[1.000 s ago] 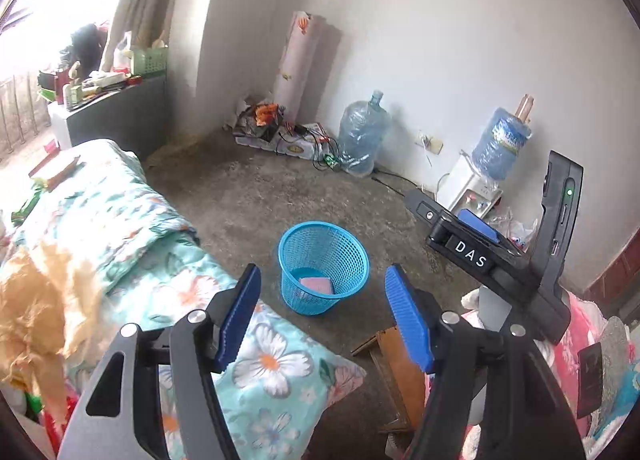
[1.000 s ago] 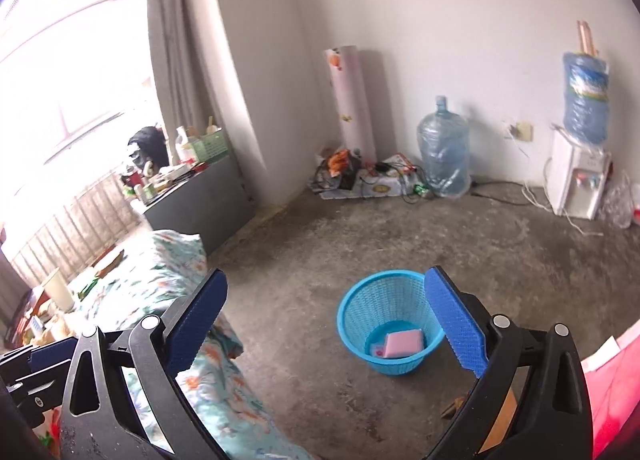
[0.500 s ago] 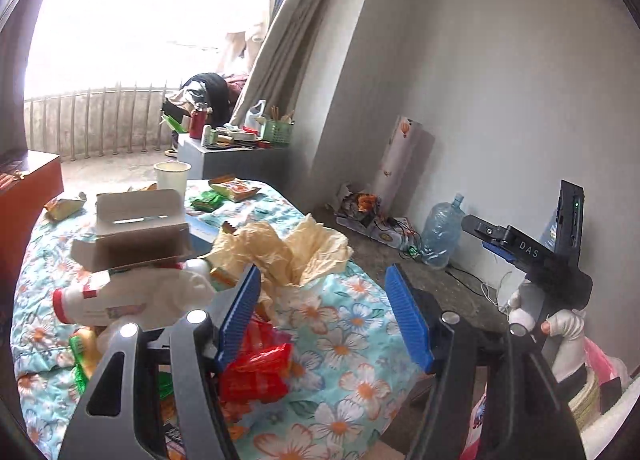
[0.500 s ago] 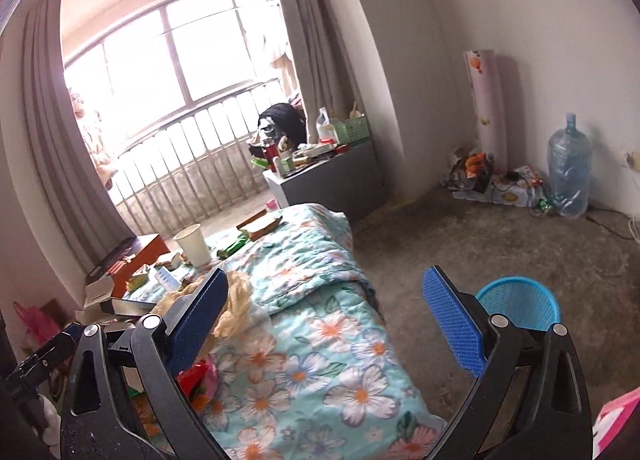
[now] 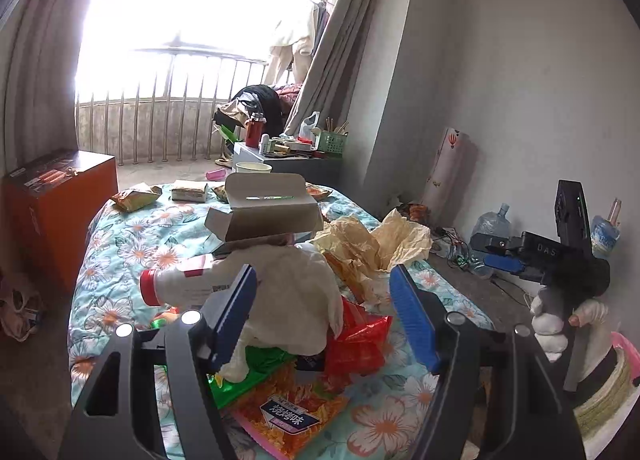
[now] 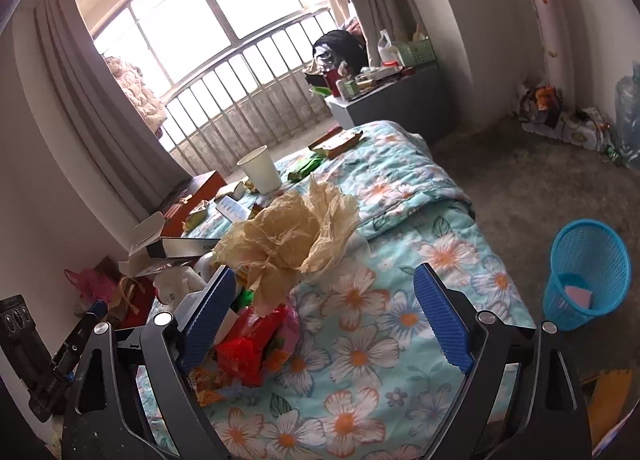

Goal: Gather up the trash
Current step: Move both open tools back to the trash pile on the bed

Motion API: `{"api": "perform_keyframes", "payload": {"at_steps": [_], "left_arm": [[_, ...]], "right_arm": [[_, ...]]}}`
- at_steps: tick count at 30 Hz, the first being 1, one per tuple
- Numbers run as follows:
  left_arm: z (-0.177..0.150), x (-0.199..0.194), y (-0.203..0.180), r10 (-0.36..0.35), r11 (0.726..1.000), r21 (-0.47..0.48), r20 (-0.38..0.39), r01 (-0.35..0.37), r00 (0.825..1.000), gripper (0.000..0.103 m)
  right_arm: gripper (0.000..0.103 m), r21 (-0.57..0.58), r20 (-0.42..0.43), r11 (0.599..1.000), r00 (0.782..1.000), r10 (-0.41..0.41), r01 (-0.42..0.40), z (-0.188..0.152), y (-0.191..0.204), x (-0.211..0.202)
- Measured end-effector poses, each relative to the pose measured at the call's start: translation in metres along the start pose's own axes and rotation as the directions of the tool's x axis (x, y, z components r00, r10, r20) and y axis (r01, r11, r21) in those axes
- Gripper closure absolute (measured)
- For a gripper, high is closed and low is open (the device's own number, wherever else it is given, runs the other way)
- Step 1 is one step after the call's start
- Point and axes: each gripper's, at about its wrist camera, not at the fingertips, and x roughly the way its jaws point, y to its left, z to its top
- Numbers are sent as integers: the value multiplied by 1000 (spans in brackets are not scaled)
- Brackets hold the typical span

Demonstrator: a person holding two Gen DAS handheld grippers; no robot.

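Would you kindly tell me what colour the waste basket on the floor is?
The waste basket is bright blue, clearest in the right wrist view.

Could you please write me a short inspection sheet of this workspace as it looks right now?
Surface: bed with floral quilt, littered across its near half.
Job's things: crumpled tan paper, red wrapper, white bottle with red cap, open cardboard box, paper cup; blue basket on the floor, pink item inside.
Clutter: orange box beside the bed, crowded side table.
Grippers: left gripper opening, right gripper closing; neither grips anything.
Cables: tangle by the far wall.
Surroundings: barred window, curtains, water jug.
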Motion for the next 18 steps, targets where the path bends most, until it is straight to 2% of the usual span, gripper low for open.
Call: {"api": "perform_keyframes", "payload": {"at_steps": [6, 12, 15, 18], "left_arm": [[-14, 26, 6, 7, 1000, -7, -61, -8, 998, 36], [-14, 71, -1, -49, 997, -64, -137, 40, 989, 36], [-18, 96, -9, -10, 999, -38, -178, 3, 984, 36], [-22, 114, -15, 68, 998, 12, -201, -67, 977, 36]], "right_arm": [[21, -5, -77, 1000, 997, 10, -10, -5, 5, 23], [22, 26, -136, 1000, 991, 5, -2, -8, 0, 47], [23, 60, -190, 997, 980, 57, -46, -14, -2, 55], [23, 97, -249, 989, 959, 134, -113, -24, 1, 63]]}}
